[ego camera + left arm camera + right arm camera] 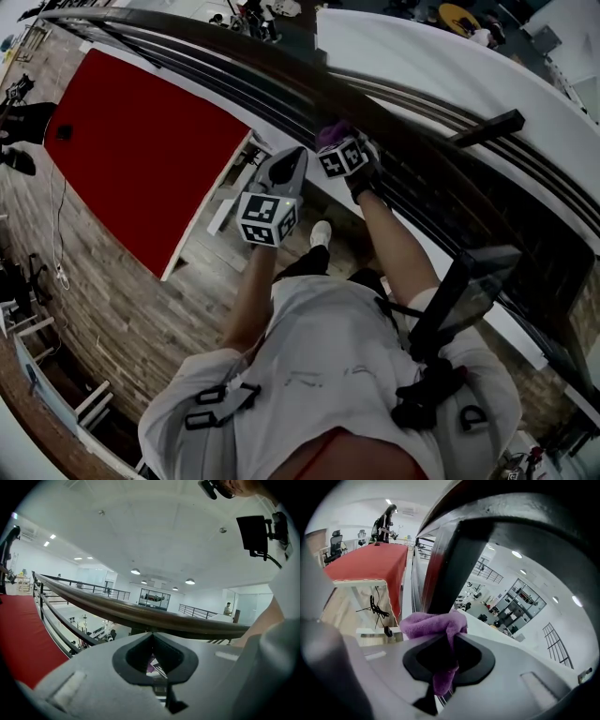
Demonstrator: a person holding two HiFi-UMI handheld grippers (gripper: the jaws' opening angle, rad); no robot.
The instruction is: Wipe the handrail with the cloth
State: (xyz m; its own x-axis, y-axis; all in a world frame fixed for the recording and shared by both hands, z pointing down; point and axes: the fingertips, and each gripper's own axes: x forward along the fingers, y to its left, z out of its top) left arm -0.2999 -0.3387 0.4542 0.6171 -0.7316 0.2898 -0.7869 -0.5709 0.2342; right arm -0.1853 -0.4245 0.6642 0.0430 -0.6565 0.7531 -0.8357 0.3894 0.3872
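Head view: both of my forearms reach forward from the white shirt toward the dark handrail [234,42], which runs diagonally across the top of the frame. The left arm is nearly straight, and the left gripper [296,155] points up at the rail with its marker cube turned toward me. The right arm sits just beside it, a little further ahead. The right gripper [336,142] is up against the railing with the purple cloth [328,133] bunched at its tip. A red-topped table [141,150] stands well off to the left on the wooden floor [122,309].

Left gripper view: the left gripper [151,634] has its jaws pressed together with nothing between them. It is held below the handrail [140,615], which sweeps across just above the tips without touching them.

Right gripper view: the right gripper [452,632] is clenched on the cloth [433,620]. A wad is bunched at the tips and a tail hangs down between the jaws. The wad sits right at a dark railing post [445,564], with the rail curving overhead. I cannot tell whether cloth and post touch.
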